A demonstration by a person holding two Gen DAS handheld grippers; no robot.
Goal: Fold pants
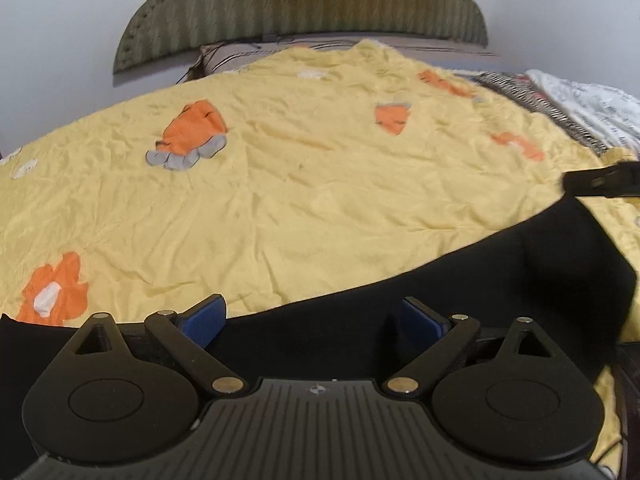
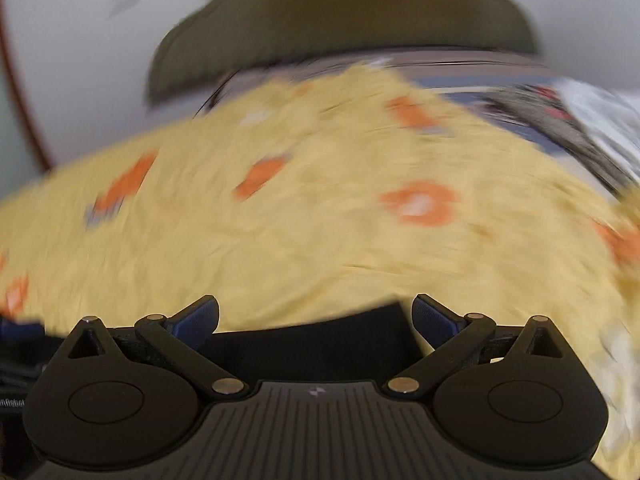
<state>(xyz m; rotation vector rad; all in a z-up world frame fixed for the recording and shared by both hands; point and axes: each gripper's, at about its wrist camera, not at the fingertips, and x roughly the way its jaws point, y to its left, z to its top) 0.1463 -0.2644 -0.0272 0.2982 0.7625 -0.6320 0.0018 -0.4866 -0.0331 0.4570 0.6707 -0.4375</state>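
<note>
lying across the near side of a bed, the black pants [image 1: 480, 280] show best in the left wrist view, where the dark cloth runs from the lower left edge up to a raised, folded-over end at the right; the right wrist view [image 2: 320, 340] gives only a short black strip of them just ahead of the gripper, with one squared corner at its right end; the left view is sharp, while the right view is smeared with motion blur, so fine detail there cannot be read; only the left view shows the right gripper [image 1: 600, 180] from outside, a dark shape at the right edge just above the lifted end of the pants, too small to tell whether it touches the cloth; the left gripper [image 1: 312, 316] has its blue-padded fingers [image 1: 204, 320] spread wide with nothing between them, the pants below and in front; the right gripper, in its own view [image 2: 316, 316], likewise has its fingers [image 2: 196, 320] wide apart and empty, the black strip lying between and beneath them; the pants look plain, matte and smooth, with a long curved far edge against the yellow bedspread [image 1: 280, 200]; that bedspread, printed with orange patches, is wrinkled and stretches bare far beyond the pants toward the green headboard [image 1: 304, 4]; a striped cloth [image 1: 540, 96] and a white cloth [image 1: 592, 104] lie at the far right edge of the bed, well apart from the pants.
</note>
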